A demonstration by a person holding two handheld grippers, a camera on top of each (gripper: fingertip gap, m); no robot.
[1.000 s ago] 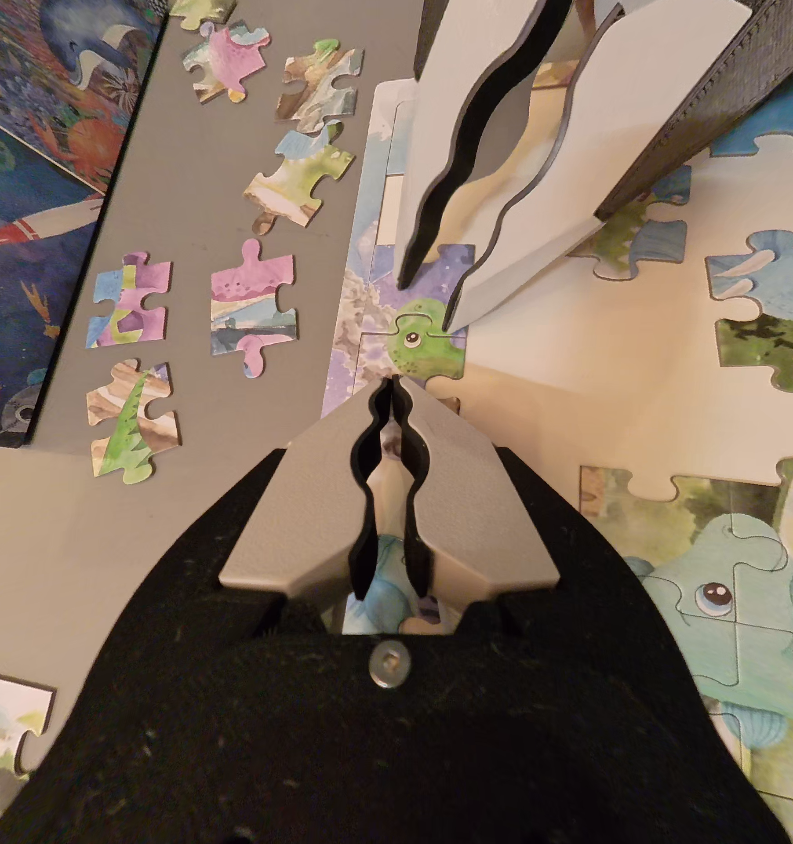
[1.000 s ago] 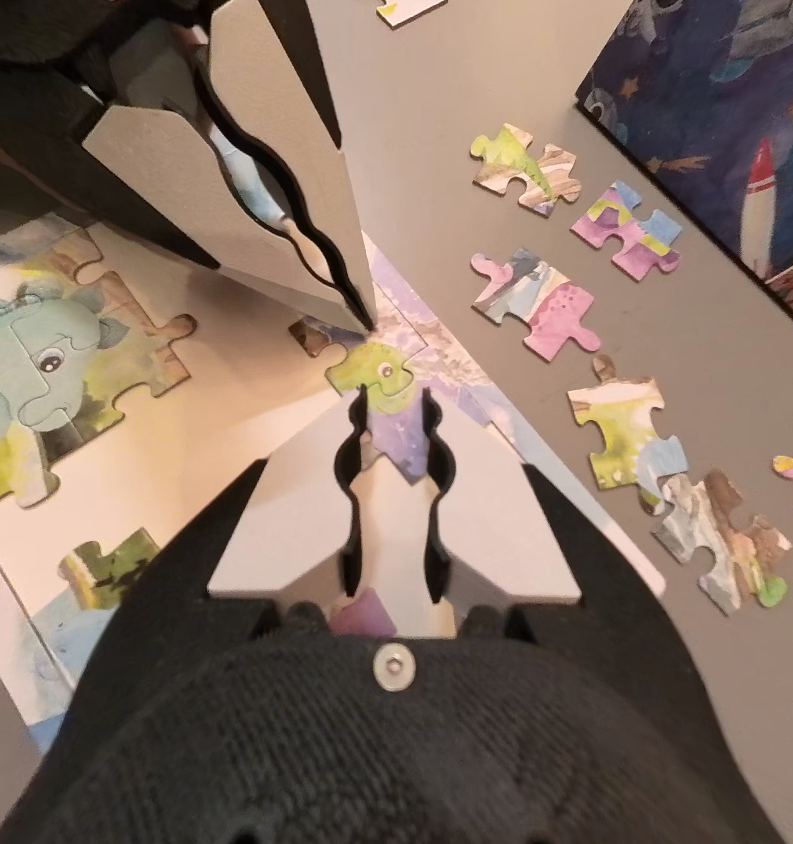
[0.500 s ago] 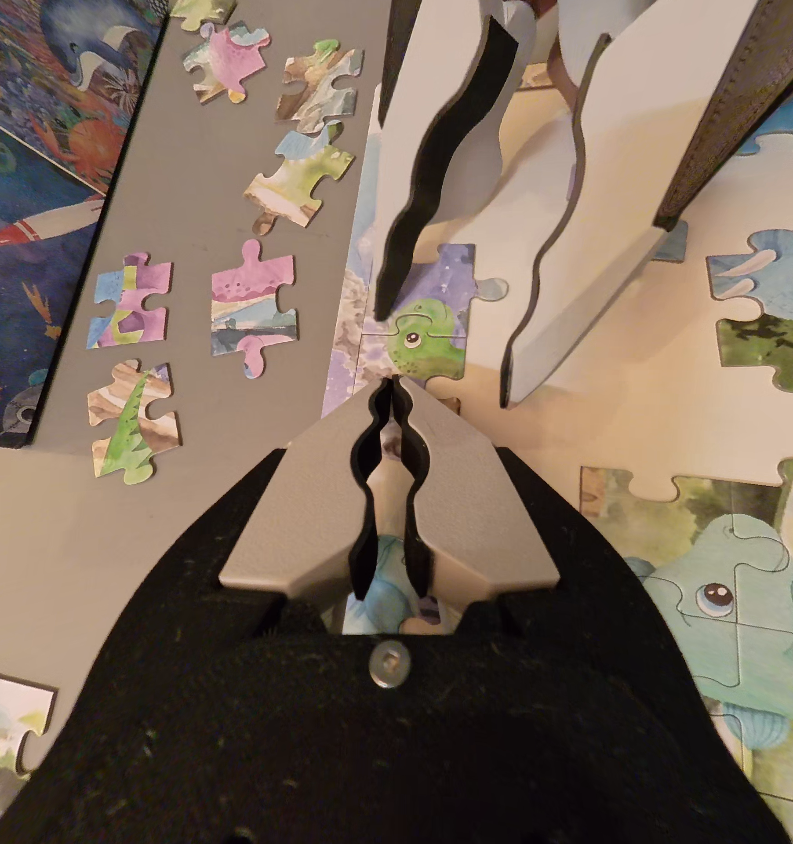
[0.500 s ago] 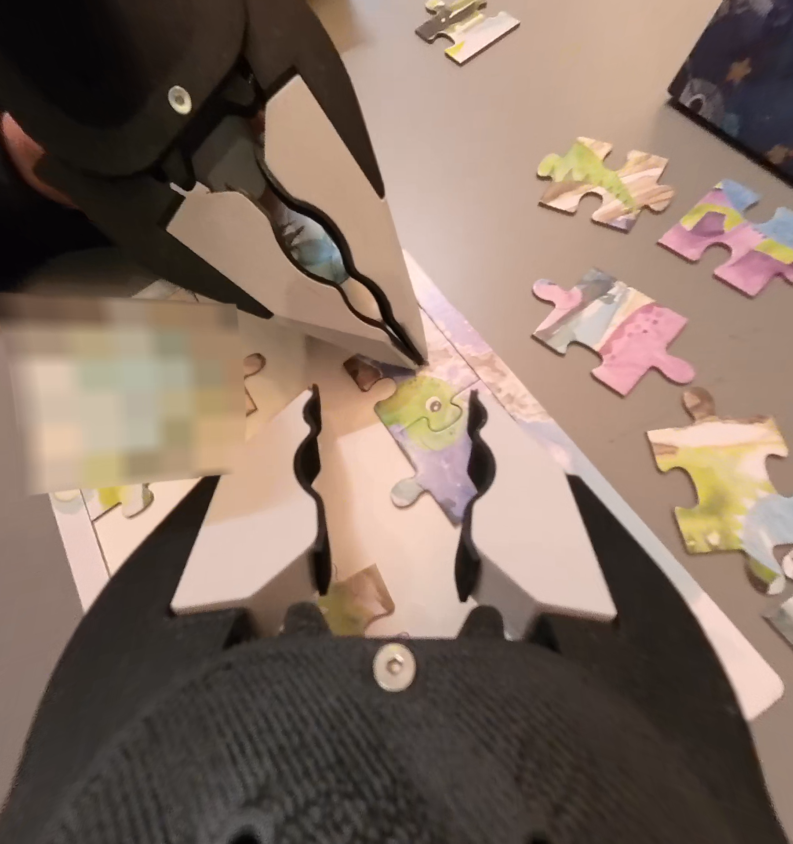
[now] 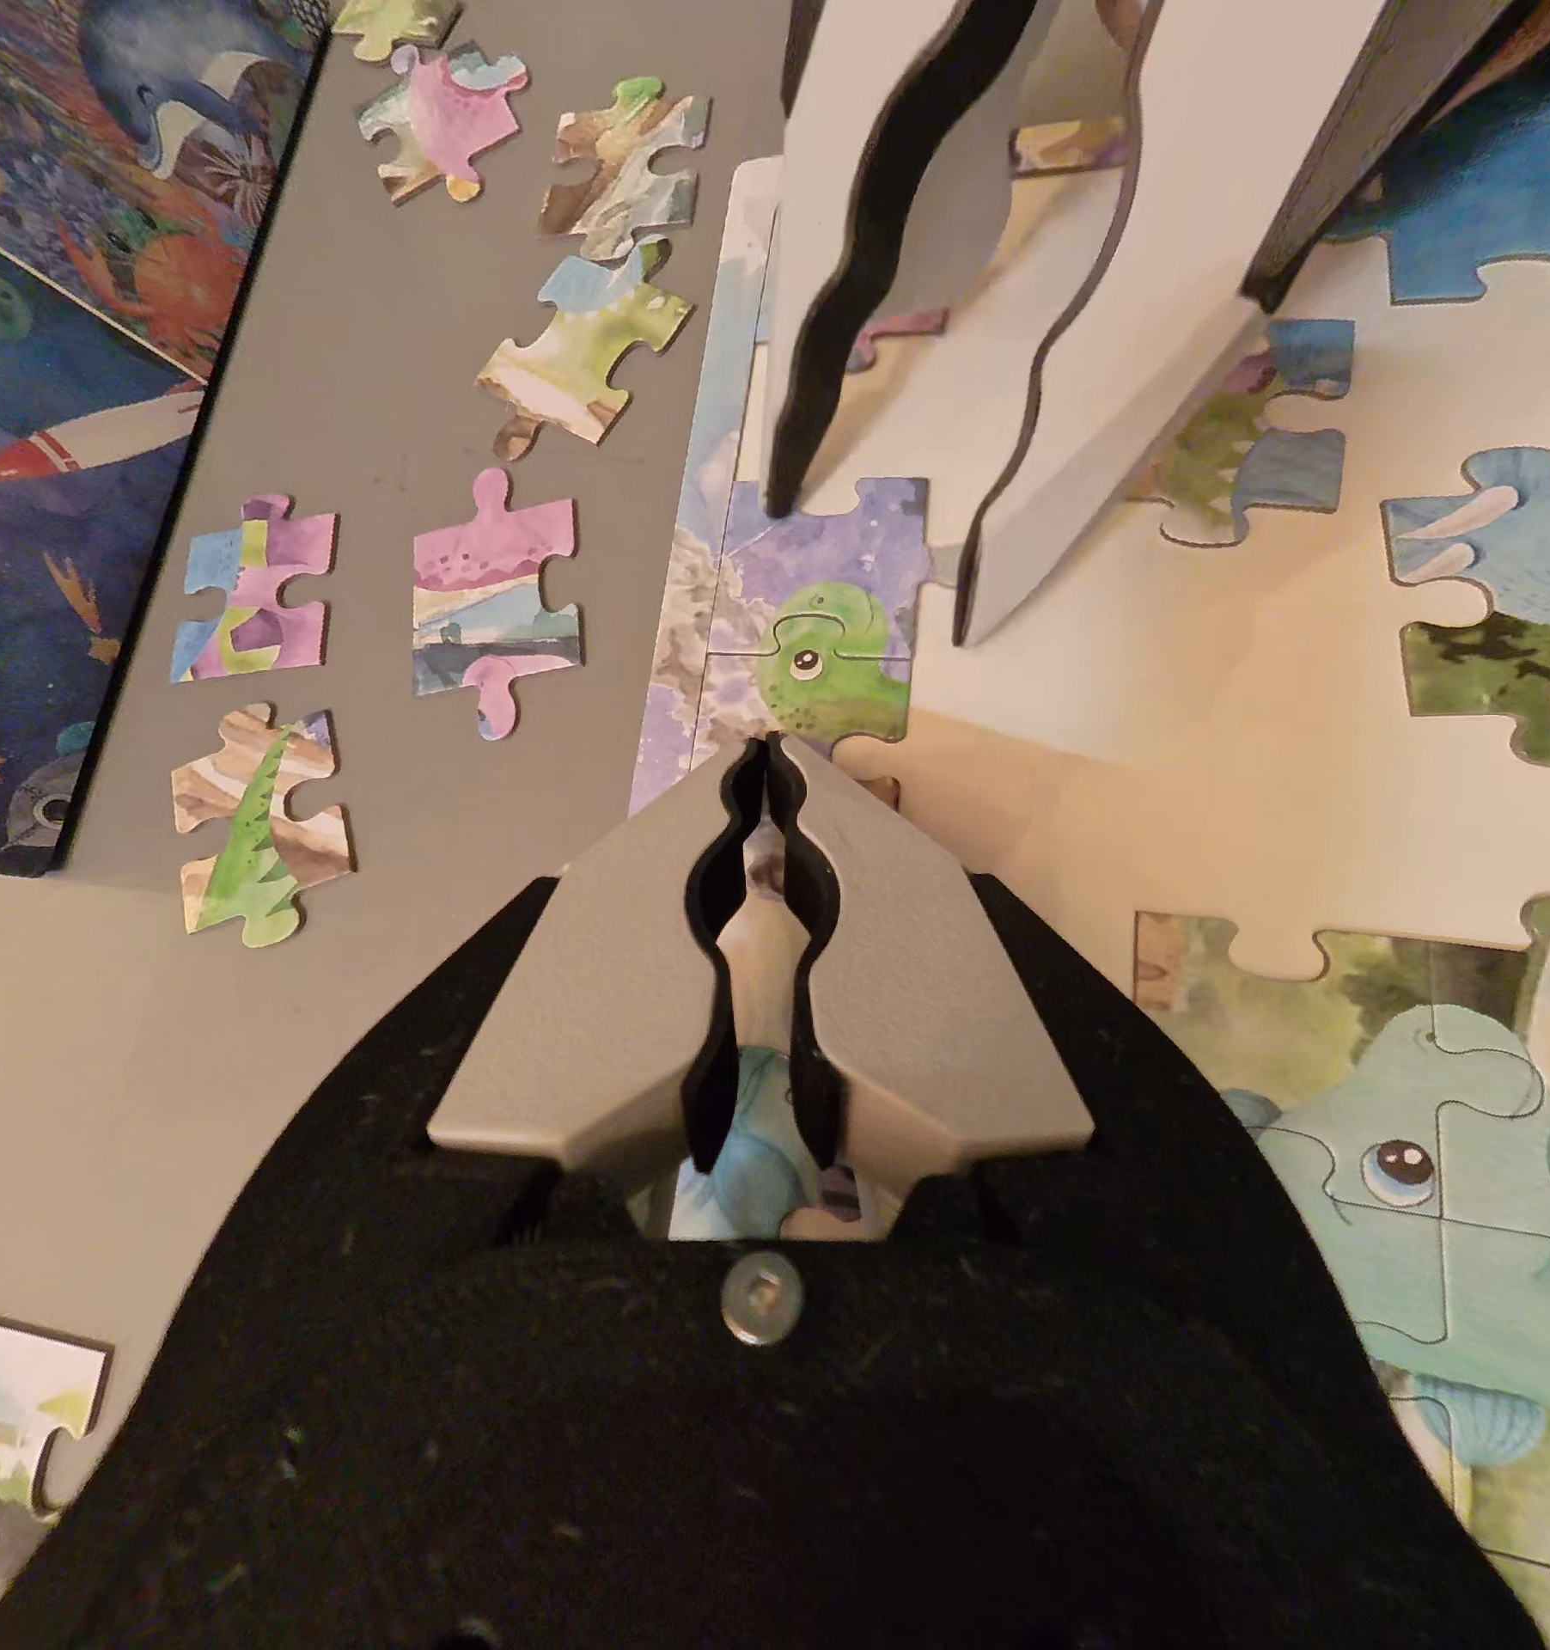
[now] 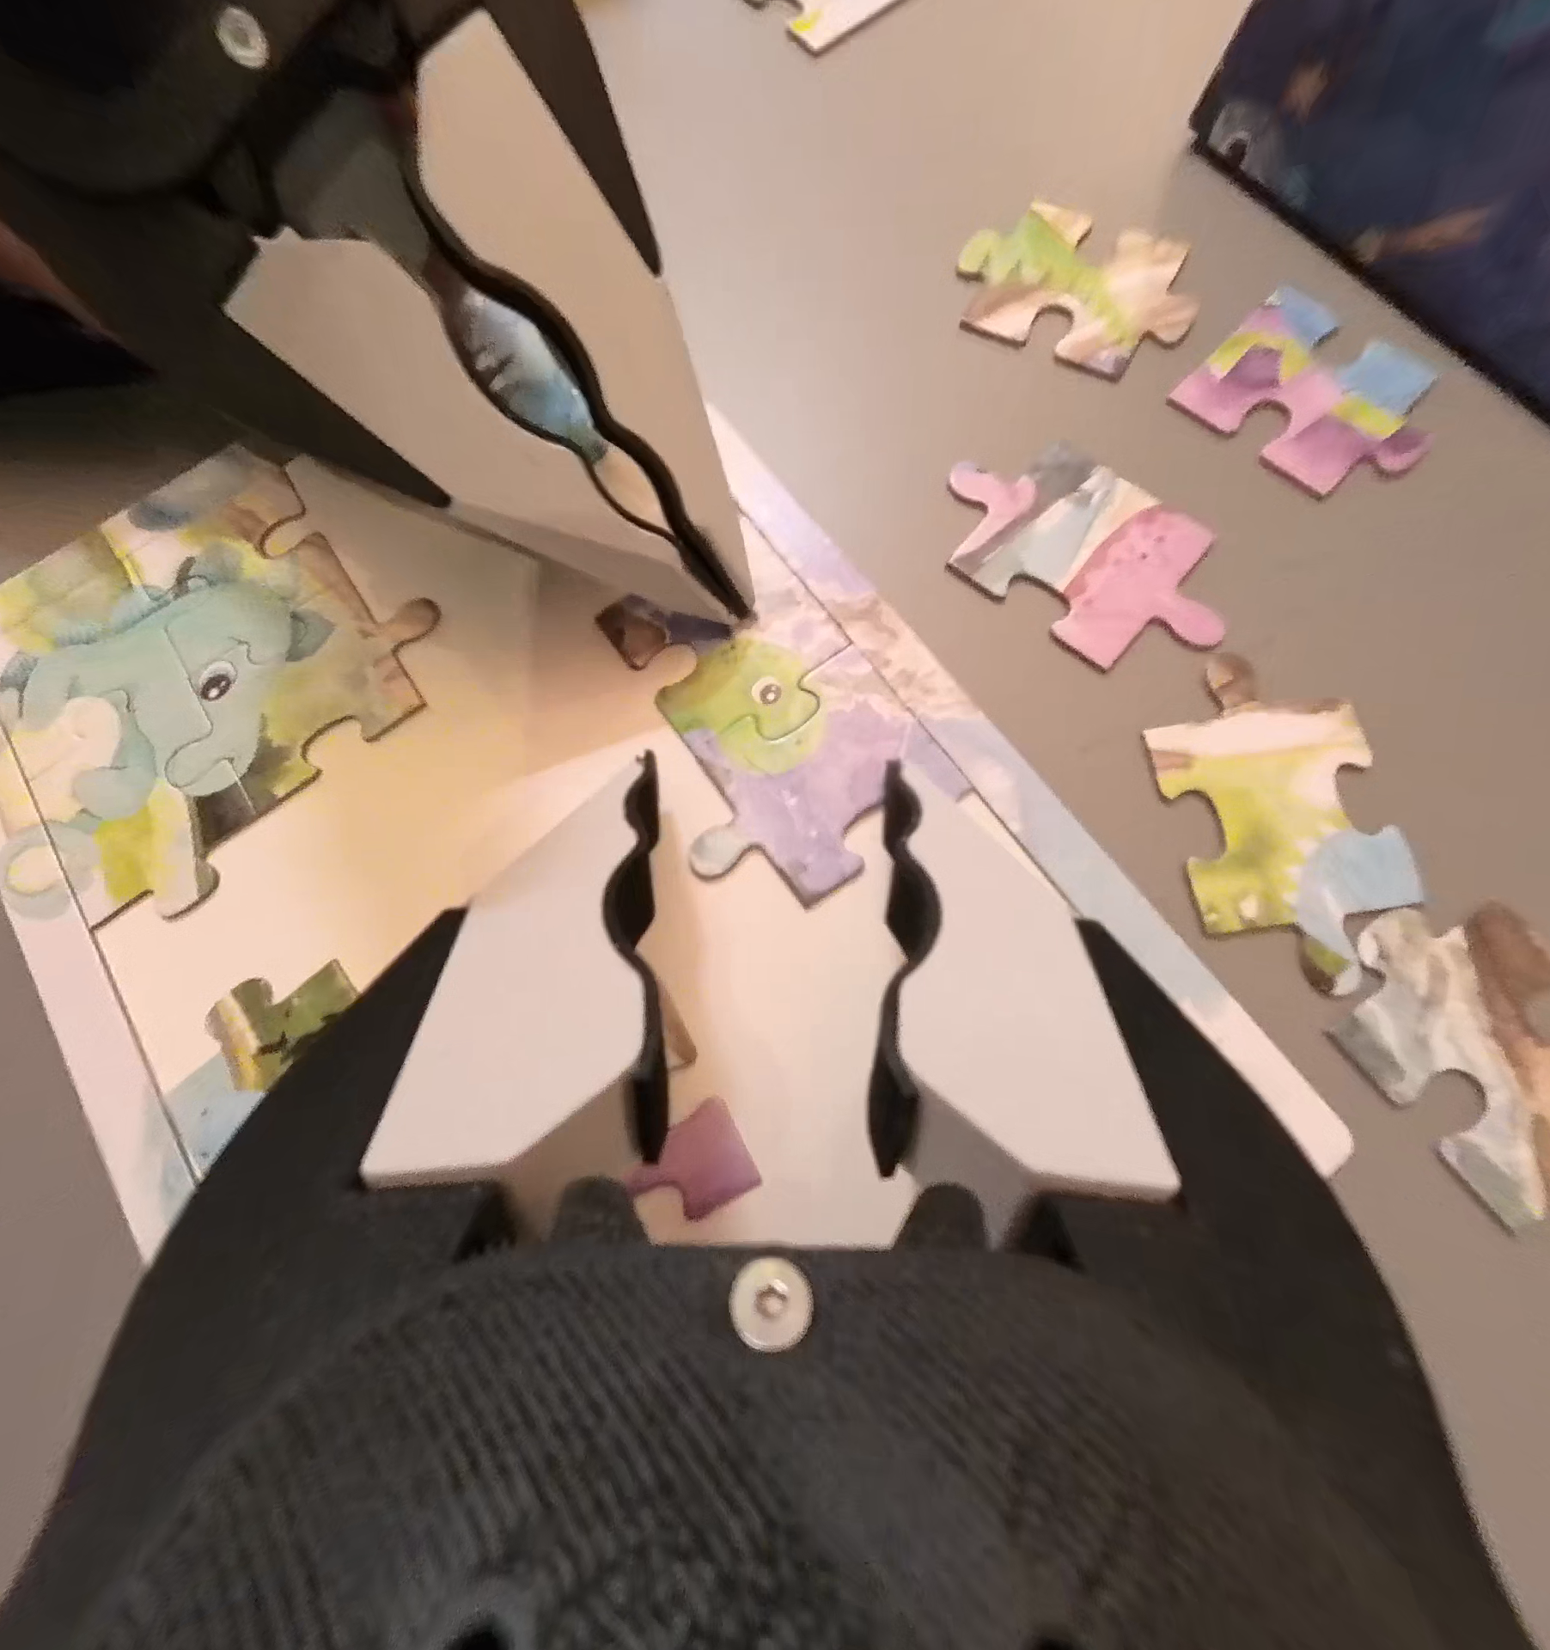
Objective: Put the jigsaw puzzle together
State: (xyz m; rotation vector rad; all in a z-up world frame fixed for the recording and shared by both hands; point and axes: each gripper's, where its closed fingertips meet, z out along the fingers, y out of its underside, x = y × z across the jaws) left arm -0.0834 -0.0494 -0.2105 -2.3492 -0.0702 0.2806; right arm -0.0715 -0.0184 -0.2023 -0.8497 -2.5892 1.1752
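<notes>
The white puzzle tray [image 5: 1111,759] lies on the grey table. A purple piece with the top of a green head [image 5: 829,558] sits at the tray's left edge, joined to the green-face piece [image 5: 812,683] below it. My left gripper [image 5: 767,750] is shut and empty, its tips down at the face piece's near edge. My right gripper [image 6: 767,772] is open, its fingers on either side of the purple piece [image 6: 789,804] without holding it. It also shows in the left wrist view [image 5: 874,571].
Several loose pieces [image 5: 495,607] lie in rows on the grey table left of the tray, also seen in the right wrist view [image 6: 1084,554]. A joined teal-animal cluster [image 5: 1423,1161] and a blue horned piece [image 5: 1503,643] sit in the tray. Dark picture boards [image 5: 39,446] border the table. Tip to tip, the grippers are about 4 centimetres apart.
My right gripper has opened and let go of the purple piece, which now lies flat in the tray against the green-face piece. The left gripper has stayed shut in place.
</notes>
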